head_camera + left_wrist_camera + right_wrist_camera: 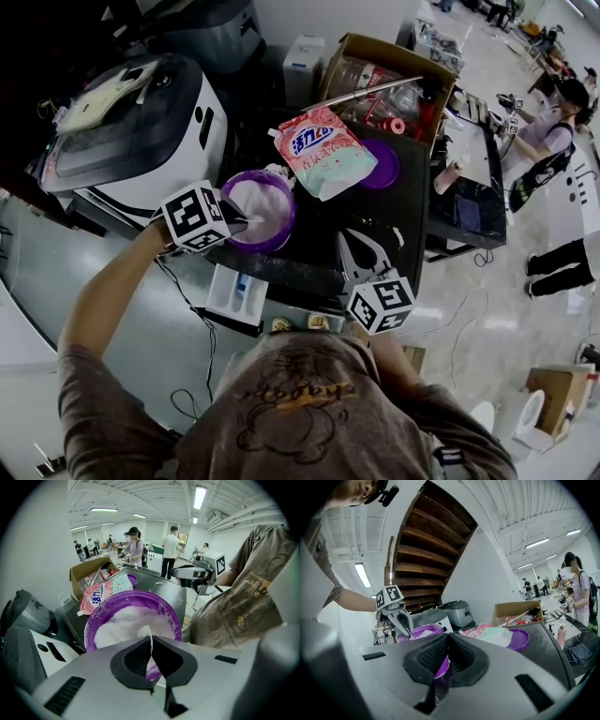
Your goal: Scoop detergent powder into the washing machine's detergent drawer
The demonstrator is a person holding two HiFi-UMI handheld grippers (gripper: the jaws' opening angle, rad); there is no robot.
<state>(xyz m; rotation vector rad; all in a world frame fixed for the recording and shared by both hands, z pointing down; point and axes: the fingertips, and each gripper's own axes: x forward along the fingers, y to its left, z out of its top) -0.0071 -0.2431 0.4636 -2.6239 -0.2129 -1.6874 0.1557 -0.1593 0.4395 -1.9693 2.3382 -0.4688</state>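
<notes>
- My left claw (150,654) is clamping a thin white scoop (146,632) between ribbed black pads, frame centre.
- The scoop is digging into grainy white powder (124,620) heaping the round purple bowl (100,614).
- My right claw (448,641) is hanging clenched, pads together.

- Head view is dim and underexposed; top-left corner falls to near black, and the pale floor (525,131) at right is the brightest area.
- White powder (255,208) is near blown out, with little texture.
- Gripper views are brighter, lit from above by ceiling strip lights (199,496), which glare.
- Both have heavy fisheye: black corners, lines bowing at the edges.
- Left gripper (151,644): the scoop handle (150,637) pinched in its jaws is soft, too close to the lens.
- Right gripper (447,641): the purple piece (442,667) between its closed jaws is blurred, can't identify it.
</notes>
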